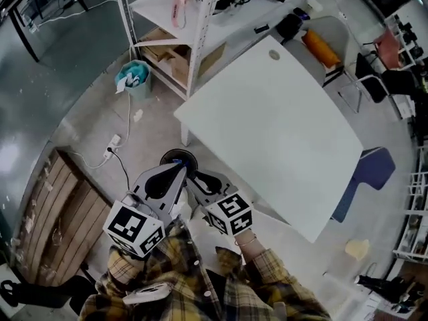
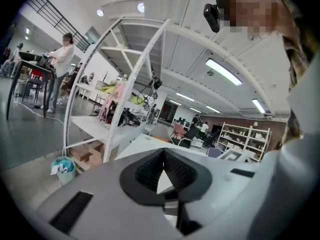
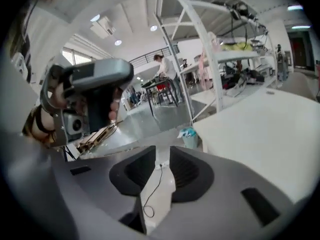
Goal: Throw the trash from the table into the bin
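Note:
The white table [image 1: 281, 132] has a bare top apart from a small round fitting [image 1: 274, 55] near its far edge; I see no trash on it. A small teal bin [image 1: 134, 77] with a light liner stands on the floor by the shelf rack; it also shows as the teal bin [image 2: 63, 166] and the teal bin [image 3: 189, 136]. Both grippers are held close to my body, off the table's near-left corner. My left gripper [image 1: 179, 168] has its fingertips touching, with nothing in them. My right gripper [image 3: 161, 156] shows a narrow gap between its pads, and the gap is empty.
A white shelf rack [image 1: 194, 19] with cardboard boxes stands left of the table. A dark round object [image 1: 177, 158] sits on the floor under the gripper tips. A power strip and cable [image 1: 114, 144] lie on the floor, a wooden pallet [image 1: 60, 206] at left, chairs [image 1: 368, 172] at right.

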{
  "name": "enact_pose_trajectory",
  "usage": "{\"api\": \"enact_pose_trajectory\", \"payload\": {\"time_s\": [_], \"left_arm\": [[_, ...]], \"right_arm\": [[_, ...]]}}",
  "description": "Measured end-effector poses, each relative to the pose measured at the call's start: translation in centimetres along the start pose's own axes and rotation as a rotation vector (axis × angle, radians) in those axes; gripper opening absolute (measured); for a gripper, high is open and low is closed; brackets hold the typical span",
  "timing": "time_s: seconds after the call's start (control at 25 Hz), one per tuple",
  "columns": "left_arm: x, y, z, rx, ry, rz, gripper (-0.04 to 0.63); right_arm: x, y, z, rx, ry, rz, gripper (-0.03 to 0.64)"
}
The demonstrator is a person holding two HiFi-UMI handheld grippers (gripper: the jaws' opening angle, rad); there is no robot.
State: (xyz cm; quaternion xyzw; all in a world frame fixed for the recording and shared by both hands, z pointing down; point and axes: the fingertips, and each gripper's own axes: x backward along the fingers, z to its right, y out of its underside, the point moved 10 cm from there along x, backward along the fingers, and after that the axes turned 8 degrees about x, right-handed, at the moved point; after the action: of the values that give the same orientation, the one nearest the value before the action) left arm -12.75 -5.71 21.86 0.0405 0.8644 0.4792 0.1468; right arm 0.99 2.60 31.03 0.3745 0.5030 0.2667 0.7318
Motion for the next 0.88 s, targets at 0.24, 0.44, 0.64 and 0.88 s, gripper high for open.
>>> {"api": "enact_pose_trajectory", "payload": {"time_s": [0.24,0.44,0.64,0.88], "left_arm": [[-2.8,-4.3,8.6,-0.114,0.189,0.05,0.009],[-5.2,-4.3,15.8,-0.181,0.364,0.022,0.009],[-6.7,-3.5,20.4,-0.219,0.498,-0.021,0.009],[-7.1,-2.6,23.6,-0.243,0.59,-0.06,0.009]], "right_arm": [[14.7,-5.4,0.3,0.09,0.277,0.249,0.049],[24.7,-5.8,-0.6,0.144,0.515,0.356,0.035],[30.8,-4.1,-2.0,0.093,0.677,0.416,0.035],[34.3,-3.1,-2.9,0.05,0.761,0.46,0.012]]}}
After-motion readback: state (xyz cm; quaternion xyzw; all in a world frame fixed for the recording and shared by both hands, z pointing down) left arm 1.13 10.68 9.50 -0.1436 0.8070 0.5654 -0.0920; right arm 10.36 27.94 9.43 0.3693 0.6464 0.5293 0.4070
